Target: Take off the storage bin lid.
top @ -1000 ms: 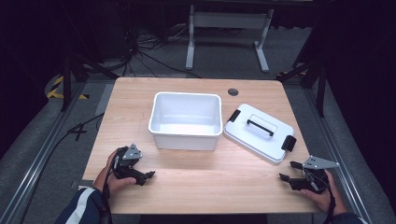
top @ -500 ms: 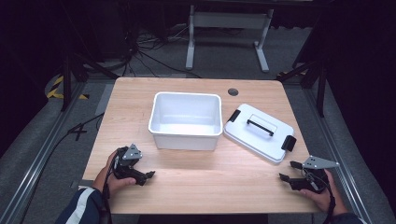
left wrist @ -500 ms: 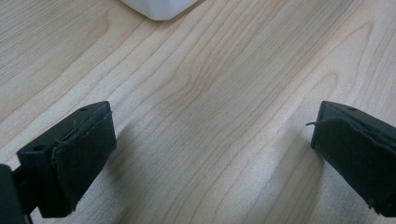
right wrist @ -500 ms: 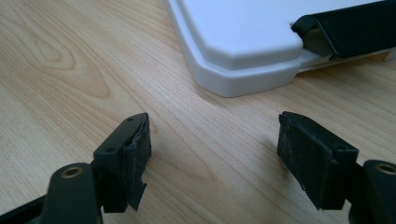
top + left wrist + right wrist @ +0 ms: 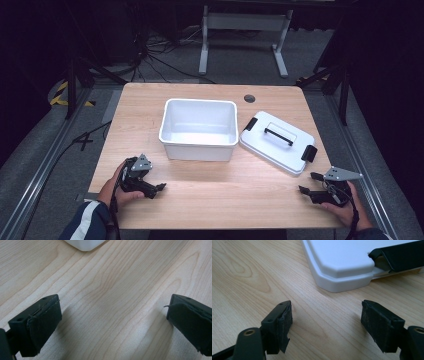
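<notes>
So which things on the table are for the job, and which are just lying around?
For the job:
- white tub, open and empty
- white lid with black handle, lying flat beside the tub
- left gripper and right gripper, both open, holding nothing

Just lying about:
- cables on the floor
- metal stand behind the table

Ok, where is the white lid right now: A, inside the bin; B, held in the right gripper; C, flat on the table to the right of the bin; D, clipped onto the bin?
C: the white lid lies flat on the table just right of the open bin, with neither gripper touching it.
</notes>
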A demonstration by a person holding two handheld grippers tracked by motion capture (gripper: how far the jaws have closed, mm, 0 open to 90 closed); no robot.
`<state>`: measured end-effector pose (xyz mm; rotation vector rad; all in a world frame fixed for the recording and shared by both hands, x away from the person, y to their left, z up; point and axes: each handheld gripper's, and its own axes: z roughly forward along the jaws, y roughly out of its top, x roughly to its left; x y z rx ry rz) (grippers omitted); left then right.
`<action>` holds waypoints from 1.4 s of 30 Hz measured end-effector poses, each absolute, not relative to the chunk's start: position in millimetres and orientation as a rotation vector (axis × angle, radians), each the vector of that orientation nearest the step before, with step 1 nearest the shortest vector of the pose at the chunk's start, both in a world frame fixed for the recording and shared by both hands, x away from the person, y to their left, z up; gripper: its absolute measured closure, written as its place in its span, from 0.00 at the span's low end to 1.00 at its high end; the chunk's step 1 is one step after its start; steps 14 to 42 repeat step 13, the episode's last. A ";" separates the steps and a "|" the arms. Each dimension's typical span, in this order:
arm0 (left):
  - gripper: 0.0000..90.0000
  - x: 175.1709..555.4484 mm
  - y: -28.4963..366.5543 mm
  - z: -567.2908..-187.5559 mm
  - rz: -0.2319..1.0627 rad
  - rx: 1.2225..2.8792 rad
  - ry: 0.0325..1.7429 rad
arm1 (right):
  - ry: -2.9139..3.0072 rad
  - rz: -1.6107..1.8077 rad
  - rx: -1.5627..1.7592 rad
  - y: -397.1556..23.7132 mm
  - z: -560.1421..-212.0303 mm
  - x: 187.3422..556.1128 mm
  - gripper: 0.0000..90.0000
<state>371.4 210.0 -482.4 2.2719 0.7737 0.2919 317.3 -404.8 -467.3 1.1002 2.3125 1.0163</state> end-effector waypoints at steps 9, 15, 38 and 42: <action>0.00 373.0 210.1 -482.3 0.294 2.271 0.780 | 2.322 1.017 1.092 -404.4 -467.4 319.5 0.26; 0.00 373.8 209.5 -481.4 0.300 2.274 0.800 | 2.322 1.017 1.092 -404.4 -467.5 319.5 0.26; 0.00 373.8 209.5 -481.4 0.300 2.274 0.800 | 2.322 1.017 1.092 -404.4 -467.5 319.5 0.26; 0.00 373.8 209.5 -481.4 0.300 2.274 0.800 | 2.322 1.017 1.092 -404.4 -467.5 319.5 0.26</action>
